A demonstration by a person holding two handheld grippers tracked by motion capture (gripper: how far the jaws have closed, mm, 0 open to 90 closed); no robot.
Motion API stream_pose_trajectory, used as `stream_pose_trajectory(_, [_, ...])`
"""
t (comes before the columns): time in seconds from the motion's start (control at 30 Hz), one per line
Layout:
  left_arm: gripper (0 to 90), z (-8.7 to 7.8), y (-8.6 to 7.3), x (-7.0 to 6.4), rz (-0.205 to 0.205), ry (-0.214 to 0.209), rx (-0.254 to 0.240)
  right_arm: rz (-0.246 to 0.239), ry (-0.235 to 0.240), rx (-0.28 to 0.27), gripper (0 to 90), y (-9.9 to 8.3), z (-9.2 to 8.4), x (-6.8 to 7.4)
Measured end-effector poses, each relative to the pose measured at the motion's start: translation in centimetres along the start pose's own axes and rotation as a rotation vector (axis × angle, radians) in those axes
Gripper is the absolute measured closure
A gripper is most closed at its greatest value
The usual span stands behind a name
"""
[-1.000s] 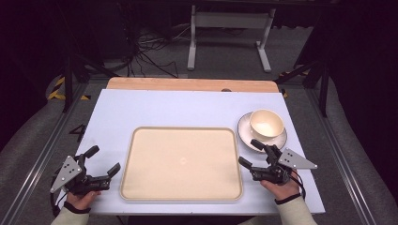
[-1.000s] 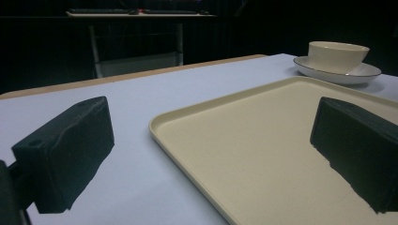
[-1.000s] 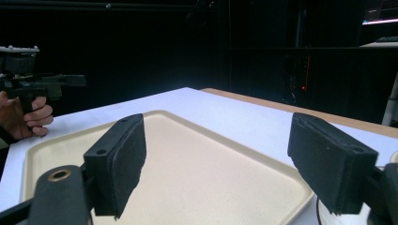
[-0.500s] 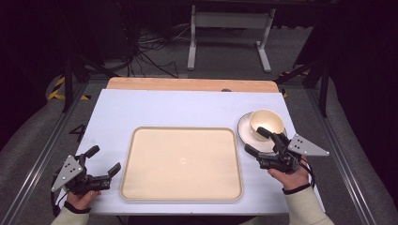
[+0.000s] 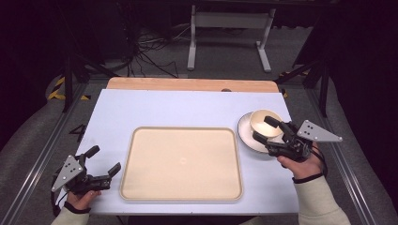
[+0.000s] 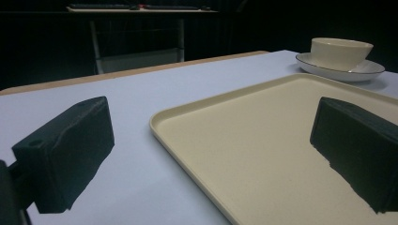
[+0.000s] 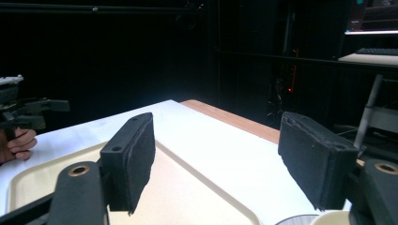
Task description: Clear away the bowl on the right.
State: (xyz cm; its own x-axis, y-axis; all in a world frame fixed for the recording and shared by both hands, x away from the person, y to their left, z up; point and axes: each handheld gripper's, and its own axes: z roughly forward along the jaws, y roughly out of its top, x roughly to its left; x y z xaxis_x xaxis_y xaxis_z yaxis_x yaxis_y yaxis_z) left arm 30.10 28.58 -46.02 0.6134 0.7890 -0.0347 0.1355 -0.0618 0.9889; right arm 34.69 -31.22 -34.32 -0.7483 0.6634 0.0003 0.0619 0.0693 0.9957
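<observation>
A: State of the left gripper [image 5: 104, 162]?
B: Jaws apart, nothing between them; it sits at the near left corner of the pale blue surface [image 5: 187, 105], just beside the flat beige rectangular tray [image 5: 182, 161]

A: And the right gripper [image 5: 265, 130]?
B: Jaws spread but just been closing, nothing clamped, over the near rim of the cream ceramic bowl [image 5: 264, 122], which stands on the white round saucer [image 5: 248, 138] right of the tray

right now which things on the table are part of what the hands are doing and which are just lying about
In the job:
- right gripper, fingers open above the bowl, having just been closing, nothing between them
- cream bowl
- white saucer under the bowl

Not in use for now:
- beige tray, empty, mid-table
- left gripper, open, beside the tray's left edge
- wooden board along the far edge
</observation>
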Motion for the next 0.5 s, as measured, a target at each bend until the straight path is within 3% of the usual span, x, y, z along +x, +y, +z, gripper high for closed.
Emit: stream_pose_trajectory(0.5, [0.6, 0.0, 0.0, 0.0, 0.003, 0.004, 0.004, 0.0, -0.05, 0.077, 30.9, 1.7, -0.5, -2.4])
